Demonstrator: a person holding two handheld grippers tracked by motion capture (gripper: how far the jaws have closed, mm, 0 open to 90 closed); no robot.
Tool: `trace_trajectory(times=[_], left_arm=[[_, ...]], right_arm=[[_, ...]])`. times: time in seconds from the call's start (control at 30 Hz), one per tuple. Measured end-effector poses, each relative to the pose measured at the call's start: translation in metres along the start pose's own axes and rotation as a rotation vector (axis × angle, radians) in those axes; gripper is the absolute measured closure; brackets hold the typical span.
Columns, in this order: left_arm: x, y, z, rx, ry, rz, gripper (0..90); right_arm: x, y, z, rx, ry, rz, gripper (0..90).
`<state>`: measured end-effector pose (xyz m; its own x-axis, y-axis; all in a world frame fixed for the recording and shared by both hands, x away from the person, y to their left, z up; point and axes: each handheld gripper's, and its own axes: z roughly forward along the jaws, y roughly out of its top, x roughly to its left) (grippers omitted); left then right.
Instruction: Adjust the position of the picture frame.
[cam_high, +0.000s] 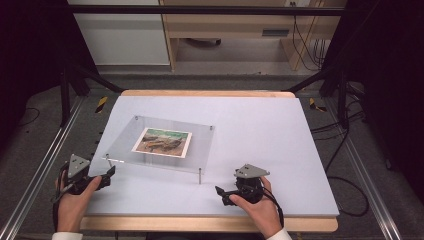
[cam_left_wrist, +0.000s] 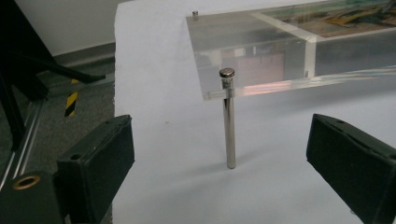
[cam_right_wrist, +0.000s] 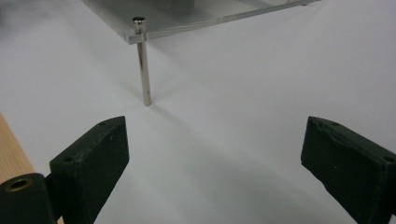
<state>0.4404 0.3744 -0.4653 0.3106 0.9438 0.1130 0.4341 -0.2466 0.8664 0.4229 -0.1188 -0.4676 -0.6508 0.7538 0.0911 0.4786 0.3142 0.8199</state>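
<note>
Right now I hold both claws wide open and empty, the left claw (cam_high: 111, 171) just off the plate's (cam_high: 165, 150) near-left corner and the right claw (cam_high: 218, 191) near its near-right leg (cam_high: 200, 176), so each faces a post it could grab. That clear plate stands raised on thin legs mid-table (cam_high: 260, 130), a photo (cam_high: 162, 142) lying on it, which I judge leaves room underneath for a claw.

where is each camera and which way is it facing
High view: above the person's side, looking forward and down on the table; both hands, left gripper and right gripper show.
Left gripper view: rides the left gripper, open jaws facing a metal leg of the clear plate.
Right gripper view: rides the right gripper, open jaws facing another leg.
All share the plate.
</note>
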Motion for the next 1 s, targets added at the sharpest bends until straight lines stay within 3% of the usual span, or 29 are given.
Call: trace_trajectory(times=[0.07,0.17,0.3,0.43,0.6,0.8,0.87,0.93,1.0], left_arm=[[0.001,-0.001,0.001,-0.008,-0.003,0.011,5.5],[0.003,-0.002,0.002,-0.007,0.004,0.022,6.0],[0.004,-0.003,0.004,0.011,0.016,0.017,6.4],[0.003,-0.002,0.003,0.016,0.016,0.017,5.3],[0.004,-0.002,0.004,0.025,0.017,0.005,2.5],[0.002,-0.003,0.005,0.001,0.012,0.003,2.7],[0.002,-0.003,0.005,-0.001,0.005,-0.006,2.8],[0.002,-0.002,0.003,0.018,-0.032,-0.028,4.2],[0.002,-0.002,0.003,0.032,-0.034,-0.028,5.1]], right_arm=[[0.005,0.000,0.004,0.009,0.014,-0.020,8.2],[0.015,0.003,0.008,0.010,0.010,-0.040,18.1],[0.026,0.004,0.012,-0.012,-0.002,-0.080,20.2],[0.035,0.002,0.020,0.001,0.014,-0.092,23.8],[0.041,0.003,0.028,-0.021,0.034,-0.093,28.1],[0.047,0.008,0.040,-0.046,0.069,-0.079,33.8],[0.047,0.009,0.042,-0.050,0.070,-0.073,34.2],[0.047,0.013,0.046,-0.050,0.057,-0.072,35.9],[0.046,0.014,0.047,-0.046,0.049,-0.070,36.0]])
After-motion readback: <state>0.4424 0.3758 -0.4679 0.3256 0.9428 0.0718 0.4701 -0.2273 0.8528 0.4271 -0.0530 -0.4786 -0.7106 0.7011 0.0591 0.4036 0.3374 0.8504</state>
